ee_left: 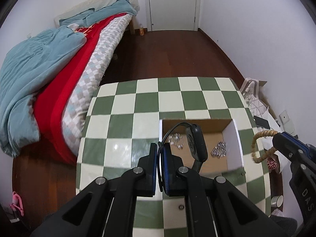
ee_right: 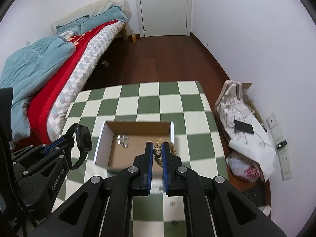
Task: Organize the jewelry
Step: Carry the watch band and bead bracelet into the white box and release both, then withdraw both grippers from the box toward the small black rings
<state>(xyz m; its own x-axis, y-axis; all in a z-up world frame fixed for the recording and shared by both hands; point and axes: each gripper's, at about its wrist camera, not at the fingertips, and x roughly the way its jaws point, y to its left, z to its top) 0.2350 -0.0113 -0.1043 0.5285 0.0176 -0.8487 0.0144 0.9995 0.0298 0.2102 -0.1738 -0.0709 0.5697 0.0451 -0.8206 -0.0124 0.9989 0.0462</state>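
Note:
An open cardboard box (ee_left: 233, 144) (ee_right: 101, 138) with white outer walls stands on the green and white checked table (ee_left: 138, 106) (ee_right: 150, 102). Silver jewelry pieces (ee_left: 218, 149) (ee_right: 123, 138) lie on its floor. My left gripper (ee_left: 160, 150) is shut on the strap of a black smartwatch (ee_left: 196, 142) (ee_right: 84, 138), held above the box's near left side. My right gripper (ee_right: 158, 150) is shut on a tan beaded bracelet (ee_right: 158, 151) (ee_left: 260, 148), held over the box's near right corner.
A small stud (ee_right: 172, 203) and a small ring (ee_left: 180, 207) lie on the table near me. A bed (ee_left: 59, 69) stands left. Bags and a phone (ee_right: 244, 127) lie on the floor right. A closed door (ee_left: 171, 4) is at the back.

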